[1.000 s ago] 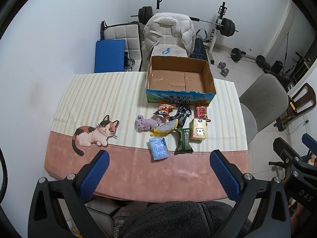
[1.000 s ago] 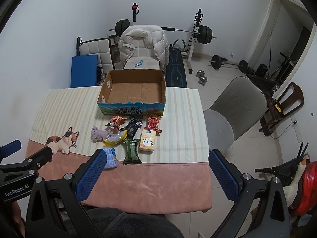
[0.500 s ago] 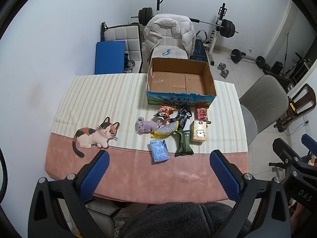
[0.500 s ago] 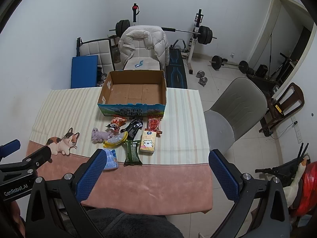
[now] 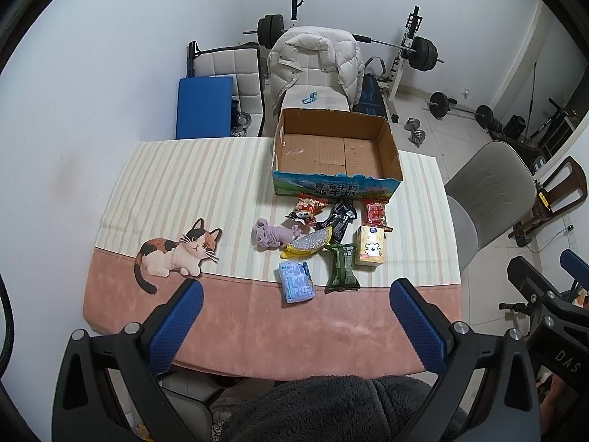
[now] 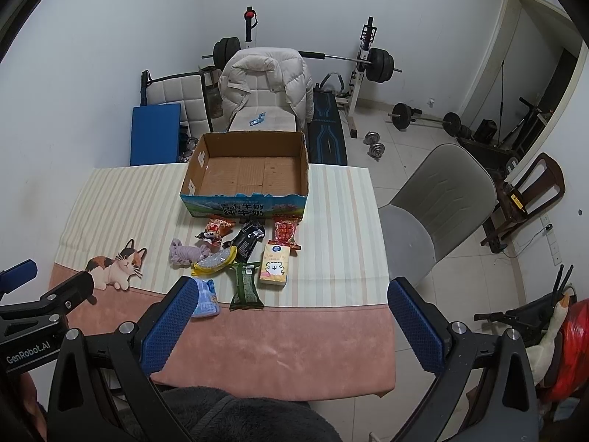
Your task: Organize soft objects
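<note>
An empty open cardboard box stands at the table's far side. In front of it lies a cluster of soft packs: a purple cloth toy, a yellow pouch, a blue pack, a green pack, a yellow tissue pack, a red pack, a black pack and an orange snack bag. My left gripper is open and empty, held high above the near table edge. My right gripper is open and empty, likewise above the near edge.
The table has a striped cloth with a printed cat at the left. A grey chair stands at the right. A chair with a white jacket and gym weights are behind the table.
Both grippers have drifted slightly, so the table and box sit a little lower in the views. Nothing on the table has moved.
</note>
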Motion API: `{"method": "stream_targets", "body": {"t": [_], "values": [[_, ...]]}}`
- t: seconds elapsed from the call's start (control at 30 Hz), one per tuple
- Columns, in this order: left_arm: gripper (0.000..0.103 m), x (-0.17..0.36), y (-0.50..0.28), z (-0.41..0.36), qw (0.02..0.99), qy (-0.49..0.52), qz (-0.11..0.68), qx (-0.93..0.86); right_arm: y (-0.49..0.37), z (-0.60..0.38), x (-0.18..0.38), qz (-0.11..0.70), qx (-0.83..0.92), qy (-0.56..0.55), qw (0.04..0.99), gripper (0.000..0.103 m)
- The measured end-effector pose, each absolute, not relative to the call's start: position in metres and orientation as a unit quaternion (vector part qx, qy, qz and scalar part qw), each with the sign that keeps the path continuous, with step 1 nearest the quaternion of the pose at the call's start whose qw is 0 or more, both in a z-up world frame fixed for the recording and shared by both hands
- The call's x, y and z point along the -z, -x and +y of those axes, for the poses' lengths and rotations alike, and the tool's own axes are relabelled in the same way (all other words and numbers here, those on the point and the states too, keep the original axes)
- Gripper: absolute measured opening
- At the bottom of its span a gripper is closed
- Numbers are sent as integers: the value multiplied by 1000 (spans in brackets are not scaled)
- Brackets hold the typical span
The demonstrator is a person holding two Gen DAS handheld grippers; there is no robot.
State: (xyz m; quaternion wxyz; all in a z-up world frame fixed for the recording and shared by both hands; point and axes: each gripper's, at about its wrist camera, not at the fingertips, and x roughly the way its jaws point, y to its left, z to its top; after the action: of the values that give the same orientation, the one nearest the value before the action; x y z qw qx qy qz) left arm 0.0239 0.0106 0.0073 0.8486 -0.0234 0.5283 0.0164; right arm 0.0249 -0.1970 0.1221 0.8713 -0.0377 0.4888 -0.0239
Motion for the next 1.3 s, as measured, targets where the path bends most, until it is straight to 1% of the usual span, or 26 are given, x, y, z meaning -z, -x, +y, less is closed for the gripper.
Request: {"method": "stream_targets", "body": {"t": [0.97, 1.07, 1.13, 1.2, 1.23, 1.3], "values": [[103, -4, -33, 9, 848, 25, 528, -13, -29, -194, -123, 487, 24, 33, 872, 103], [103, 14, -53, 15, 841, 34, 539, -18, -40, -192, -116, 493, 21, 23, 869, 103], [103, 36, -70, 25, 831, 44, 554, -31, -52, -192, -99, 501, 15, 11, 865, 103], [103, 70, -89, 36, 813, 57, 578, -43, -78, -191, -58, 520, 4, -2, 854, 103], [103, 88, -98, 42, 803, 65, 590, -45, -80, -193, -50, 523, 4, -4, 852, 103], [103, 134, -118, 51, 780, 75, 619, -51, -106, -194, 5, 555, -2, -15, 831, 103]]}}
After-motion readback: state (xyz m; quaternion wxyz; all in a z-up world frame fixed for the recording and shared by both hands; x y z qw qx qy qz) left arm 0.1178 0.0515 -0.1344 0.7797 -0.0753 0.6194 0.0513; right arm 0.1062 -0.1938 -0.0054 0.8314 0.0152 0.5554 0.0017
